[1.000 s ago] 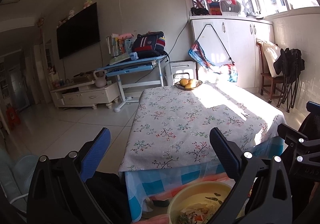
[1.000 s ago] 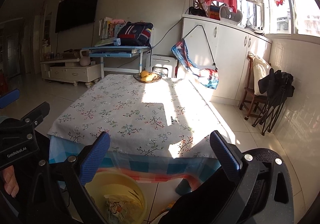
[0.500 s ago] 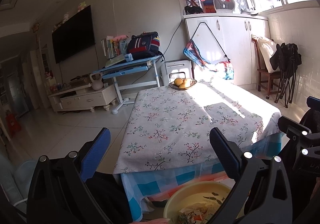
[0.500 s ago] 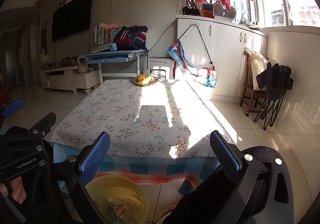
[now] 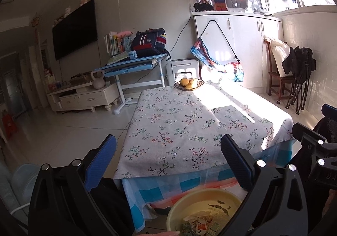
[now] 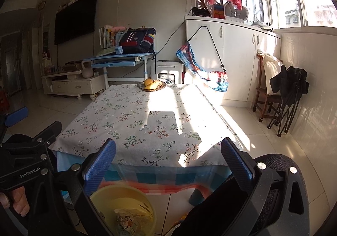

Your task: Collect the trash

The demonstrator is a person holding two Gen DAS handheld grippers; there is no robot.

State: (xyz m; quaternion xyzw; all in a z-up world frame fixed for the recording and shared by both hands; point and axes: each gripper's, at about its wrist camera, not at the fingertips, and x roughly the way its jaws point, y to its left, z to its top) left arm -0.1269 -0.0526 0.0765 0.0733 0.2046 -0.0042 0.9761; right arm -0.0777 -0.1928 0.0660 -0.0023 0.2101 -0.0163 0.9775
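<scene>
A yellow basin [image 5: 202, 210] holding wrappers and scraps of trash [image 5: 200, 224] sits low in front of the table; it also shows in the right wrist view [image 6: 124, 208] with a crumpled wrapper [image 6: 128, 221] inside. My left gripper [image 5: 168, 164] is open and empty, held above the basin and short of the table's near edge. My right gripper [image 6: 168, 164] is open and empty, at about the same height beside it. The flowered tablecloth [image 5: 185, 122] carries no loose trash that I can see.
A bowl of fruit [image 5: 189, 84] stands at the table's far end. A black mesh chair [image 6: 280, 173] is at the right near corner. A wooden chair with a folded black chair [image 6: 288, 93] stands by the white cabinet. A blue desk [image 5: 134, 65] is behind.
Both grippers have risen a little and tilted upward, so the table sits lower in both views. Both stay open and empty.
</scene>
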